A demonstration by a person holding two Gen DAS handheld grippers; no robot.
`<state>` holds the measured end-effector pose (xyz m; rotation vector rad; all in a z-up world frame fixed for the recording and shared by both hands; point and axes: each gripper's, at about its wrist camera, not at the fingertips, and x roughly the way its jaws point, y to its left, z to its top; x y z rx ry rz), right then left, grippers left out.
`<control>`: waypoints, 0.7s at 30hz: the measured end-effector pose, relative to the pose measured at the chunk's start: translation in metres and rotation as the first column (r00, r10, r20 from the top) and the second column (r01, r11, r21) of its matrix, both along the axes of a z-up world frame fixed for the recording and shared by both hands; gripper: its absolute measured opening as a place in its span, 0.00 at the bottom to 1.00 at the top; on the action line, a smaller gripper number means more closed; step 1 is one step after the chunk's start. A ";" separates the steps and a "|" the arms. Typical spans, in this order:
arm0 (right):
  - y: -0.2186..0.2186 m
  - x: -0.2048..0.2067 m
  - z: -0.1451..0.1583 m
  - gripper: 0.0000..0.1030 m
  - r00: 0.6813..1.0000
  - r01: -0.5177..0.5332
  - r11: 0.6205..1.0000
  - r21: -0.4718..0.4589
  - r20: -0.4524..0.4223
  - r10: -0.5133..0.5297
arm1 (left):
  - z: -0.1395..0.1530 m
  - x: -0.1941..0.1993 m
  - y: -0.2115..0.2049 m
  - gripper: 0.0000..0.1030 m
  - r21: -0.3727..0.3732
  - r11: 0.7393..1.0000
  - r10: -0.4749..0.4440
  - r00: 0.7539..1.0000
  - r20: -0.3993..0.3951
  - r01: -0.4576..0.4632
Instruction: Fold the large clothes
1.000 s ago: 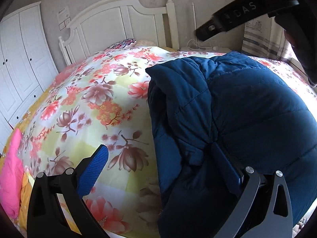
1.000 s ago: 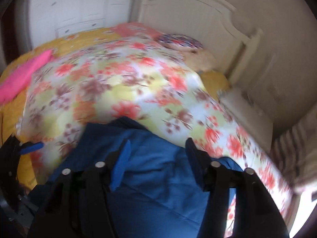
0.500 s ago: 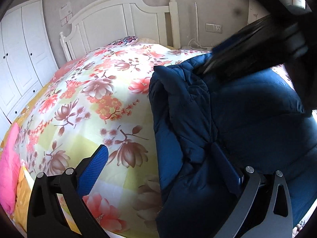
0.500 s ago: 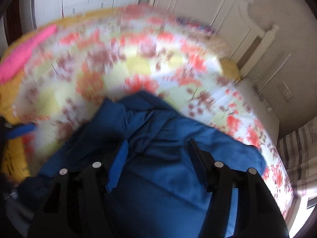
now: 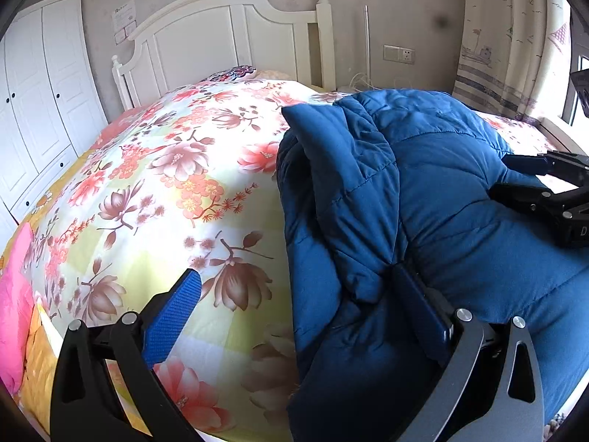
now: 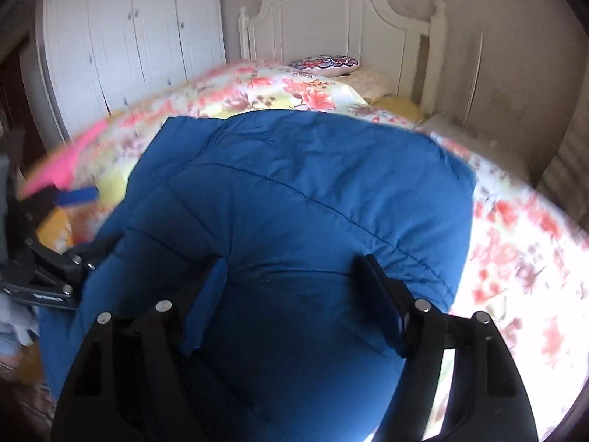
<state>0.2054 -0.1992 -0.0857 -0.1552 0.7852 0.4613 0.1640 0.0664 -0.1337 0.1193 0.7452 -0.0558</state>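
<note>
A blue quilted puffer jacket point(image 5: 441, 199) lies bunched on the floral bedspread point(image 5: 176, 184), at the right of the left wrist view. My left gripper point(image 5: 298, 287) is open at the jacket's left edge, its right finger point(image 5: 419, 302) pressed into the folds and its left finger point(image 5: 173, 313) over the bedspread. My right gripper point(image 6: 291, 280) is open, both fingers resting low on the jacket point(image 6: 294, 191), which fills the right wrist view. The right gripper also shows at the right edge of the left wrist view point(image 5: 545, 188).
A white headboard point(image 5: 228, 37) stands at the far end, with a patterned pillow point(image 6: 324, 63) below it. White wardrobes point(image 5: 36, 92) line the left wall. A pink cloth point(image 5: 14, 309) lies at the bed's left edge. Curtains point(image 5: 508, 37) hang at the right.
My right gripper has swung down from above the jacket to low on its near right part. The left gripper has stayed in place, open.
</note>
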 end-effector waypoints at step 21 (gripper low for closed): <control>-0.079 -0.058 -0.033 0.98 0.936 0.222 0.845 0.486 -0.350 -0.045 | -0.028 0.037 0.073 0.96 -0.562 0.821 -0.268 0.937 -0.225 0.099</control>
